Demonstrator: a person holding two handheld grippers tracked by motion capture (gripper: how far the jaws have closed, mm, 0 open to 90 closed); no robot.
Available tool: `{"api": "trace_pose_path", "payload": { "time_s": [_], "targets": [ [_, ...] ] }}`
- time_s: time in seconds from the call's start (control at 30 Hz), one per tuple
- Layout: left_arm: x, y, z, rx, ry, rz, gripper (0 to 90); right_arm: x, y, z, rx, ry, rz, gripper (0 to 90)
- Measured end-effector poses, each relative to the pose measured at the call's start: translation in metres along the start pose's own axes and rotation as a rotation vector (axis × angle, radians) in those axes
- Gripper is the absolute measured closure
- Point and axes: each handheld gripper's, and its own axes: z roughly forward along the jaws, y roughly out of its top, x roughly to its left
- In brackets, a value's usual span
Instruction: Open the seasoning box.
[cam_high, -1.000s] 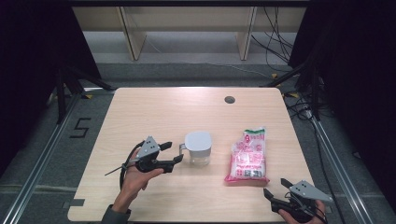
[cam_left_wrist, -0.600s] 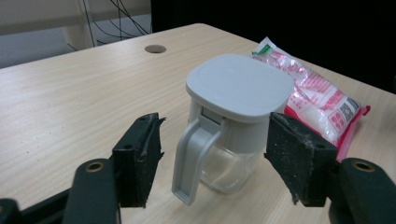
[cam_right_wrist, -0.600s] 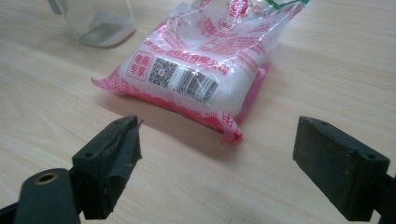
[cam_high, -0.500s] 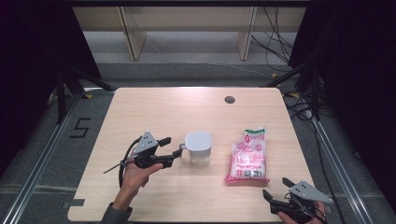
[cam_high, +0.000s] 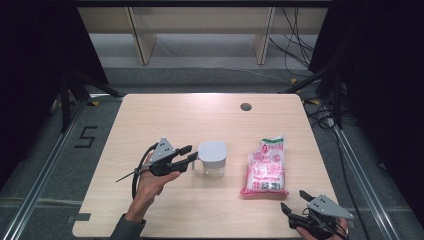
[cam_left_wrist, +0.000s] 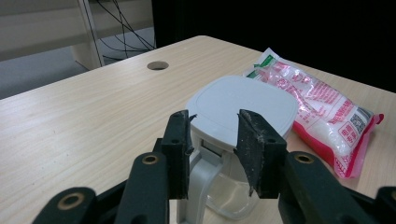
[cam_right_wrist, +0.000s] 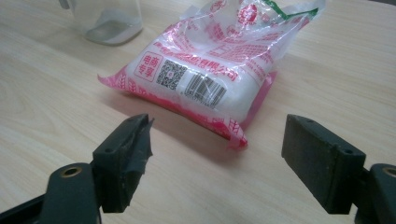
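white-lidded clear jug (cam_high: 212, 158) stands mid-tabletop (cam_high: 190, 120), handle toward the left tool (cam_high: 192, 154), whose part-open jaws straddle it, gripping nothing. right tool (cam_high: 294, 202), wide open and empty, faces the pink bag (cam_high: 265, 166).

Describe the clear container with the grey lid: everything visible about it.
The container is a clear, plastic-looking jug with a pale grey, rounded-square lid and a grey handle on the side facing the left gripper. It stands upright near the middle of the wooden table, lid closed. A thin pale layer shows at its bottom. The gripper's open jaws flank the lid's edge above the handle; contact is unclear. The pink bag lies apart, beside it.
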Motion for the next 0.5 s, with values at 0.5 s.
{"api": "trace_pose_path", "payload": {
  "time_s": [0.5],
  "targets": [
    [-0.0011,0.0045,0.0103,-0.029,0.001,-0.032,74.2,0.0015,0.0004,-0.0006,0.004,0.015,0.035,24.7]
  ]
}}
